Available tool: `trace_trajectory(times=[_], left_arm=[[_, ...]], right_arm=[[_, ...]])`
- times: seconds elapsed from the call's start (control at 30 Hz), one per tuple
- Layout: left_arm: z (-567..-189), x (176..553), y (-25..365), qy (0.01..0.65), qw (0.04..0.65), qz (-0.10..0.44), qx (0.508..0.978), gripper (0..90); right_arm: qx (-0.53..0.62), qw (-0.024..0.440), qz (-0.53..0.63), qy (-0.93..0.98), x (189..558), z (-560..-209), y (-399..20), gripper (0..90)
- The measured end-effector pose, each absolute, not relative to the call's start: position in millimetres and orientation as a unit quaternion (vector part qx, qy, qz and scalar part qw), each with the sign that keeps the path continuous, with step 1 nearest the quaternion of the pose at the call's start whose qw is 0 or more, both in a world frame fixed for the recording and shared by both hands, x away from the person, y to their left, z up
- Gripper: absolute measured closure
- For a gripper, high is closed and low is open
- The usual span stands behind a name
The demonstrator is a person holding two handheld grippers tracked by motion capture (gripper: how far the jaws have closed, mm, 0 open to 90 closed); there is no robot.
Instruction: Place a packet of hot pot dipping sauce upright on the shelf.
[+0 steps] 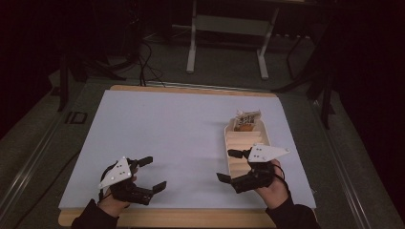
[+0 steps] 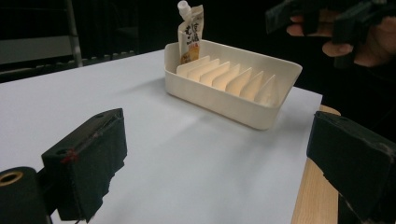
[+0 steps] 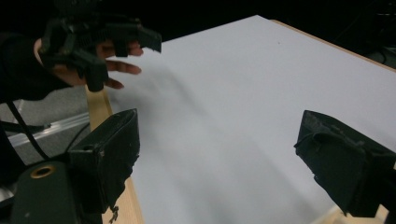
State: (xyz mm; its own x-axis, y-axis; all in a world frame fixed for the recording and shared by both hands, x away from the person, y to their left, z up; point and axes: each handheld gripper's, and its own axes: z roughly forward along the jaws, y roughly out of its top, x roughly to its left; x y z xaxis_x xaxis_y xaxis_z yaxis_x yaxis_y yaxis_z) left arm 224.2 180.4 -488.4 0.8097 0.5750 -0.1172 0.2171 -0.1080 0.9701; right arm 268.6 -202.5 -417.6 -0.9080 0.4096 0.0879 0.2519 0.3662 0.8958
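A cream tray [image 1: 226, 138] with ribbed slots lies on the right half of the white sheet [image 1: 172, 133]. A printed spout pouch [image 1: 247, 120] stands upright in its far end. My right gripper [image 1: 227, 165] hovers by the tray's near end, jaws wide apart with nothing between them. My left gripper [image 1: 154, 173] sits at the front left of the sheet, also open and empty. The left gripper view looks past its own jaws [image 2: 219, 163] at the tray [image 2: 233, 105], the pouch [image 2: 190, 35] and the right gripper [image 2: 313, 21]. The right gripper view has its jaws [image 3: 219, 158] over bare sheet, the left gripper [image 3: 123, 59] farther off.
The sheet rests on a wooden board [image 1: 186, 217] whose edge shows at the front. A white stand [image 1: 227, 28] and dark cables [image 1: 143, 62] are on the floor behind the table. A metal rail [image 1: 28, 162] runs along the left side.
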Motion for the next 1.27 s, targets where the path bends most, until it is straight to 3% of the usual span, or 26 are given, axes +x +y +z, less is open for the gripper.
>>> trace_trajectory(times=[0.93,1.27], left_arm=[[-491.1,222.4,178.5,0.265,0.599,0.155,0.74,5.1],[-494.6,224.4,175.9,0.268,0.595,0.147,0.743,5.1]], right_arm=[[0.194,0.103,0.509,0.833,218.0,-448.5,-223.2,13.7],[0.189,0.098,0.513,0.831,221.5,-452.7,-225.8,13.7]])
